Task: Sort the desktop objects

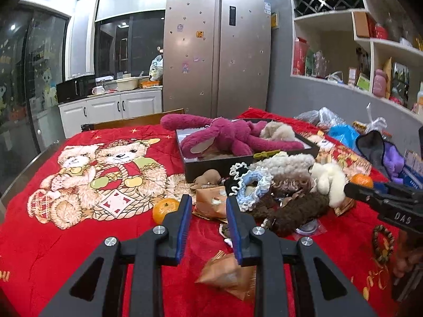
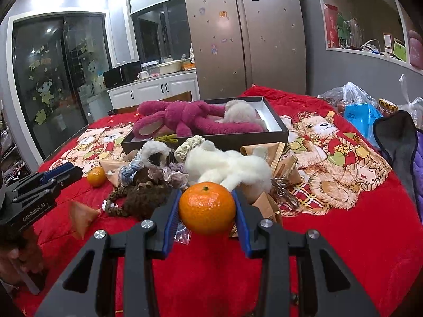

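Red bear-print cloth (image 2: 343, 251) covers the worktop. Black box (image 2: 206, 138) w/ pink plush sits behind the clutter. Right gripper (image 2: 207, 206) clamps a tangerine (image 2: 207, 207): mid-sort, likely needs carrying to its spot. Left gripper (image 1: 207, 206) narrow, empty, beside 2nd tangerine (image 1: 165, 210).

Bare red blanket (image 1: 79, 251) nearside; toy pile (image 1: 285, 192) blocks the box (image 1: 211, 166)

A red bear-print blanket (image 1: 66, 251) covers the table. On it lie a dark box (image 1: 211, 167) far, a tangerine (image 1: 165, 210) near left, and paper packets (image 1: 227, 277).
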Available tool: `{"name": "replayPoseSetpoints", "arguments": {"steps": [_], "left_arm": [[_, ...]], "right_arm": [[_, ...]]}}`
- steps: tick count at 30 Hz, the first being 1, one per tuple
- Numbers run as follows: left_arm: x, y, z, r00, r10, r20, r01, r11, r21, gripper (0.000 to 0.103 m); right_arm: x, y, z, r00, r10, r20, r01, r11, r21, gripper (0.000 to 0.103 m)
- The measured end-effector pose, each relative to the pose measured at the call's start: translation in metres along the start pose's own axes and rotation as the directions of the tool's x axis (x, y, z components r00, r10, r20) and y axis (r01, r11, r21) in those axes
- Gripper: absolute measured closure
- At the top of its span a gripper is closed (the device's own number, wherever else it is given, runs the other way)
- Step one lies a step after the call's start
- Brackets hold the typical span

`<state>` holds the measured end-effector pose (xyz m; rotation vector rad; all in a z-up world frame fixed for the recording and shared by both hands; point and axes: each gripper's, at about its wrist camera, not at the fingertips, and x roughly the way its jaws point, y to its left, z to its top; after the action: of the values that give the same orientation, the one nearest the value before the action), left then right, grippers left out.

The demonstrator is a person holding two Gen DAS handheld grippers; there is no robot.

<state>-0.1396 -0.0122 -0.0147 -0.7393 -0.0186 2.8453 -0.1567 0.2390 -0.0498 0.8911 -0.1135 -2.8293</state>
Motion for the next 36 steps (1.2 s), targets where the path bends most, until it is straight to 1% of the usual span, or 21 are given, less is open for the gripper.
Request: {"name": "replayPoseSetpoints", "arguments": {"steps": [3, 6, 9, 12, 15, 17, 19, 20, 21, 22, 23, 26, 29, 31, 33, 35, 36], "left_arm": [[0.002, 0.005, 0.001, 1.000, -0.007, -0.010, 0.007, 0.999, -0.035, 0.076], [0.008, 0.012, 0.001, 0.999, -0.008, -0.046, 0.005, 0.997, -0.077, 0.076], [0.014, 0.015, -0.001, 0.996, -0.020, -0.086, 0.012, 0.995, -0.097, 0.076], [0.015, 0.012, -0.003, 0.994, -0.038, -0.106, 0.027, 0.995, -0.099, 0.076], [0.015, 0.006, -0.006, 0.985, -0.074, -0.157, 0.055, 0.991, -0.121, 0.076], [0.012, -0.005, -0.011, 0.981, -0.053, -0.184, 0.035, 0.995, -0.097, 0.076], [0.008, -0.020, -0.014, 0.981, -0.029, -0.189, 0.024, 0.999, -0.028, 0.076], [0.006, -0.025, -0.015, 0.982, -0.029, -0.187, 0.028, 1.000, -0.009, 0.074], [0.005, -0.030, -0.016, 0.981, -0.031, -0.191, 0.033, 0.999, 0.006, 0.071], [0.005, -0.033, -0.017, 0.979, -0.039, -0.199, 0.042, 0.999, 0.008, 0.062], [0.006, -0.034, -0.019, 0.977, -0.049, -0.207, 0.051, 0.999, 0.006, 0.058], [0.015, -0.032, -0.023, 0.967, -0.072, -0.245, 0.071, 0.997, -0.015, 0.057], [0.019, -0.027, -0.024, 0.956, -0.115, -0.270, 0.103, 0.993, -0.058, 0.055], [0.024, -0.029, -0.027, 0.942, -0.139, -0.306, 0.126, 0.990, -0.061, 0.052], [0.034, -0.035, -0.033, 0.921, -0.118, -0.372, 0.115, 0.993, -0.031, 0.052], [0.031, -0.039, -0.034, 0.927, -0.098, -0.362, 0.105, 0.994, 0.000, 0.052], [0.032, -0.039, -0.035, 0.924, -0.094, -0.370, 0.102, 0.995, 0.002, 0.052]], "right_arm": [[0.002, 0.000, -0.001, 1.000, -0.003, 0.001, 0.003, 1.000, 0.000, 0.064], [0.003, 0.000, -0.001, 1.000, -0.004, -0.003, 0.004, 1.000, 0.003, 0.064], [0.002, -0.001, -0.001, 1.000, -0.001, -0.001, 0.001, 1.000, 0.004, 0.064], [0.001, -0.001, -0.001, 1.000, 0.004, -0.001, -0.004, 1.000, 0.004, 0.064], [0.002, 0.000, -0.001, 1.000, 0.003, -0.007, -0.003, 1.000, 0.001, 0.064], [0.003, 0.001, -0.001, 1.000, 0.005, -0.010, -0.005, 1.000, -0.002, 0.064], [0.004, 0.001, -0.001, 1.000, 0.004, -0.012, -0.004, 1.000, -0.004, 0.064], [0.004, 0.001, -0.001, 1.000, 0.006, -0.014, -0.006, 1.000, -0.003, 0.064], [0.004, 0.001, -0.001, 1.000, 0.008, -0.015, -0.008, 1.000, -0.002, 0.064], [0.004, 0.001, -0.001, 1.000, 0.009, -0.015, -0.009, 1.000, -0.003, 0.064], [0.004, 0.002, -0.001, 1.000, 0.011, -0.016, -0.011, 1.000, -0.006, 0.064], [0.005, 0.002, -0.002, 1.000, 0.013, -0.019, -0.013, 1.000, -0.010, 0.064], [0.006, 0.002, -0.002, 1.000, 0.014, -0.023, -0.014, 1.000, -0.013, 0.064], [0.006, 0.003, -0.002, 1.000, 0.015, -0.024, -0.015, 1.000, -0.013, 0.064], [0.006, 0.003, -0.002, 1.000, 0.017, -0.026, -0.018, 1.000, -0.016, 0.064], [0.006, 0.004, -0.003, 0.999, 0.017, -0.027, -0.017, 1.000, -0.021, 0.064], [0.006, 0.004, -0.003, 0.999, 0.017, -0.028, -0.018, 1.000, -0.021, 0.064]]}}
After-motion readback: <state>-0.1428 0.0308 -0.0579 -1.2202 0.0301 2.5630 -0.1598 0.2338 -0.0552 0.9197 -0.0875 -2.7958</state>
